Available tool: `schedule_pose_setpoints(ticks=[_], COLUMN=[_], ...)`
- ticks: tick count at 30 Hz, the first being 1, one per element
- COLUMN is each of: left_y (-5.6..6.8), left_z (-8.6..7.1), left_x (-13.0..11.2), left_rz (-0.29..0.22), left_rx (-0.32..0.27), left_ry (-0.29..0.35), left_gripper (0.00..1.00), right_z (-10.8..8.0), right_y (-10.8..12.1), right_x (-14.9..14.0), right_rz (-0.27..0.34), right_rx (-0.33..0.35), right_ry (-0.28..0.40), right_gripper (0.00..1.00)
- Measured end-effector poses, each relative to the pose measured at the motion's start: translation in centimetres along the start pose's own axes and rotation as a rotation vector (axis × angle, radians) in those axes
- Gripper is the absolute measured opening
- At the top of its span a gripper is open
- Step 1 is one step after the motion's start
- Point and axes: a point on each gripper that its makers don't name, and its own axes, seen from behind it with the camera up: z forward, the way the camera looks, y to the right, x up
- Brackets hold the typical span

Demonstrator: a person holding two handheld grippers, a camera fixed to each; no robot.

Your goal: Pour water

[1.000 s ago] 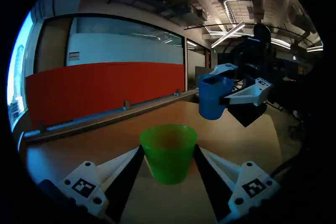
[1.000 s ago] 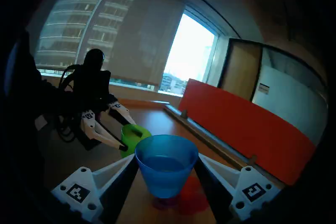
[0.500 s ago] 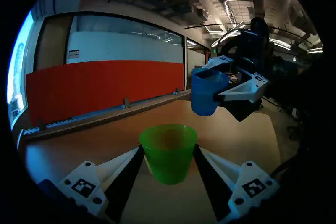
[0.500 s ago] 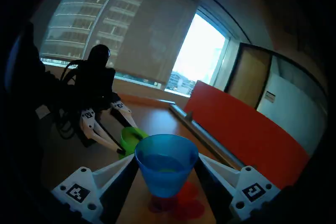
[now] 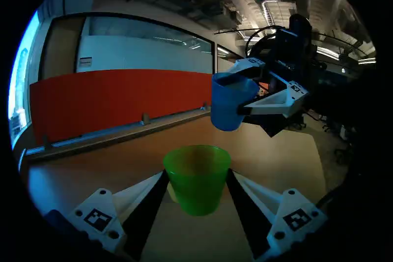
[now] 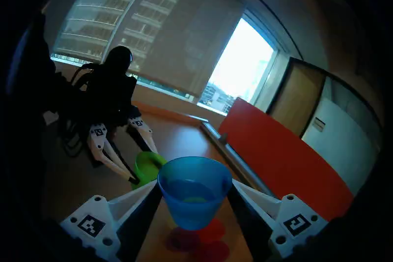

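A green cup (image 5: 197,177) sits between the fingers of my left gripper (image 5: 197,188), which is shut on it just above the wooden table (image 5: 275,154). My right gripper (image 6: 195,198) is shut on a blue cup (image 6: 194,198) with water in it. In the left gripper view the blue cup (image 5: 228,100) hangs higher than the green one, up and to its right, held by the right gripper (image 5: 250,97). The right gripper view has the green cup (image 6: 146,167) low on the left beyond the blue cup, in the left gripper (image 6: 142,171).
A red partition (image 5: 123,100) with a rail runs along the table's far edge. Red discs (image 6: 201,240) lie on the table under the blue cup. A bright window (image 6: 236,75) and blinds stand behind. A person's dark sleeve (image 6: 29,95) is at the left.
The right gripper has carried the blue cup up and leftwards, closer over the green cup. The left gripper and the green cup have stayed in place.
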Motion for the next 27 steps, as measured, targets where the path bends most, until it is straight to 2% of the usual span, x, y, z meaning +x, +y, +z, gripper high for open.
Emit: schedule_pose_setpoints(ticks=[9,27], left_y=[0.6,1.2], left_z=[0.2,0.2], left_x=[-0.5,0.1], left_rz=[-0.001,0.017], left_rx=[-0.015,-0.039], left_ry=[-0.002,0.012], left_gripper=[0.84,0.84], right_z=[0.8,2.1], right_y=[0.3,0.7], right_x=[0.5,1.2], right_rz=[-0.062,-0.180], right_rx=[0.010,0.034], right_ry=[-0.009,-0.040], right_gripper=[0.90,0.90])
